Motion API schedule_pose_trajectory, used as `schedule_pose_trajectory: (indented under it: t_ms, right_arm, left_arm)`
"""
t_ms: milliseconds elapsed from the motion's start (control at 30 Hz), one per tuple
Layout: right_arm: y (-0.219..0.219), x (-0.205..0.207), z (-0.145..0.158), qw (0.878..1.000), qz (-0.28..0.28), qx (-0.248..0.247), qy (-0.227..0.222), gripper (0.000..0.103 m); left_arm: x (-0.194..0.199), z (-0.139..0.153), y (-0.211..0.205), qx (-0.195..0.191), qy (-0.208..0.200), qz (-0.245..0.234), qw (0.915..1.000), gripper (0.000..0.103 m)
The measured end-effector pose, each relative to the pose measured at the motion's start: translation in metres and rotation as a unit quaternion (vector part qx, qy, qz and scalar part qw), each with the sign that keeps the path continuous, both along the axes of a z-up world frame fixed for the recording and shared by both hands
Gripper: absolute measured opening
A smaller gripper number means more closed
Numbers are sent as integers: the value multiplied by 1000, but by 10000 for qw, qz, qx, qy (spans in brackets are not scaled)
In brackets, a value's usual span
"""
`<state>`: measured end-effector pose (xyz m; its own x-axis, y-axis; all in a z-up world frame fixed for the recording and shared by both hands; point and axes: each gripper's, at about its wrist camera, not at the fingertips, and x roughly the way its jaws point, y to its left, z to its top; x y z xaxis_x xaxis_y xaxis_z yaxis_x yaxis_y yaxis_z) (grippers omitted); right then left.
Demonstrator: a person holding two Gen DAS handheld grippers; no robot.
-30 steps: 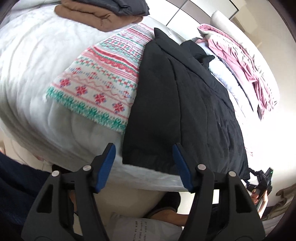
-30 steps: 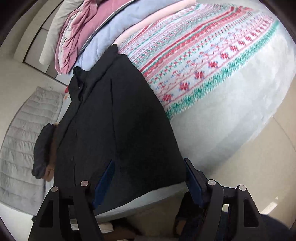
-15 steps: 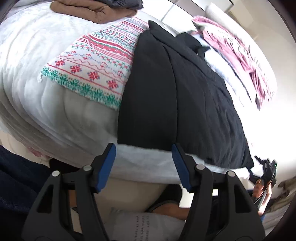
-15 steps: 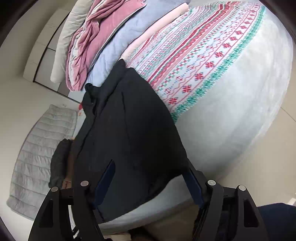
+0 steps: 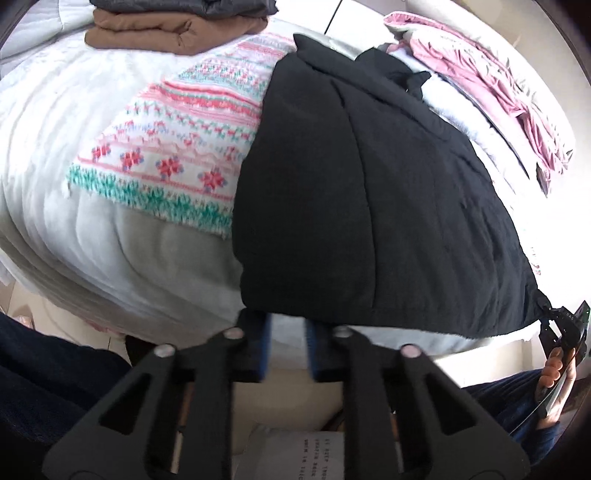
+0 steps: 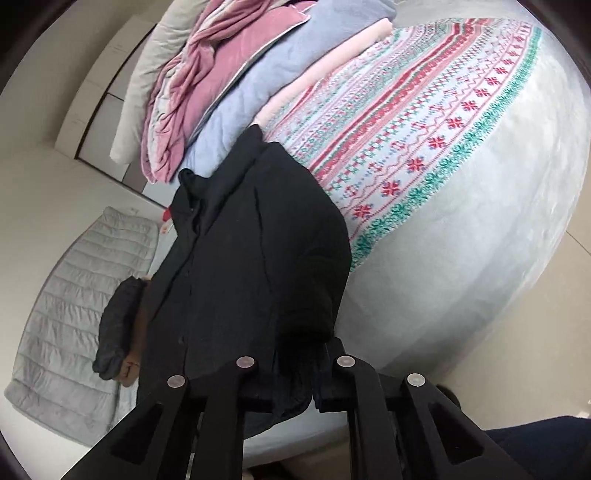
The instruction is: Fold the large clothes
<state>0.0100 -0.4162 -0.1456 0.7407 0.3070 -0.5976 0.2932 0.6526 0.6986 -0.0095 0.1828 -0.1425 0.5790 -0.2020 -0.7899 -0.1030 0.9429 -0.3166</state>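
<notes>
**both grippers at the hem of a black coat**

left gripper (image 5: 287, 341): blue-padded jaws drawn near together with a narrow gap, hovering just under the near hem, pinching nothing visible. right gripper (image 6: 295, 373): jaws closed on the lower corner of the black quilted coat (image 6: 240, 266), dark fabric bunched between the black fingers (image 6: 334, 380).

black quilted coat (image 5: 369, 192) spread lengthwise on the pale grey plush bed cover (image 5: 122, 251), hem at the near edge, collar at the far end. lying partly over a white knitted blanket with red, pink and green snowflake bands (image 5: 177, 155), which runs along one side. beyond the collar, a crumpled pink bedding heap (image 6: 192, 88) on a pale blue quilt (image 6: 266, 74). at the far corner, a folded brown garment (image 5: 173, 31) under a dark grey one. off the bed, a light grey quilted mat (image 6: 74, 332).
</notes>
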Motion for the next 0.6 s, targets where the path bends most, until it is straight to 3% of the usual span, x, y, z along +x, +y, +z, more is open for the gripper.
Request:
schedule_pose_trajectory:
  t_ms: [133,267,400,433,500,600]
  right_arm:
    - [-8,-7,17,9991,-63,152,-387,5]
    - [-22,-12,49,9974,-42,355,-628,5]
    - [-23,-14,95,9950,9,206,-976,5]
    - [-22,-12,101,9948,11,193,-1001,5]
    - [-20,-7,101,9957,-37,135,-920,5]
    - [-20,6,79,9981,-140,169,-580,5]
  left_arm:
    - [-11,27,-12,661,-447,168,9967,6]
    - [-26,80,-18,1160,-972,279,9881,4]
    - [-40,133,-13,1623,-1604,544,9721,0]
    - [-39,139,-9,1630,-1657,519,9712,0]
    - [-31,132,-2,1401,-1509,348,9780,0]
    - [-20,89,11,597,-769,11,9953,0]
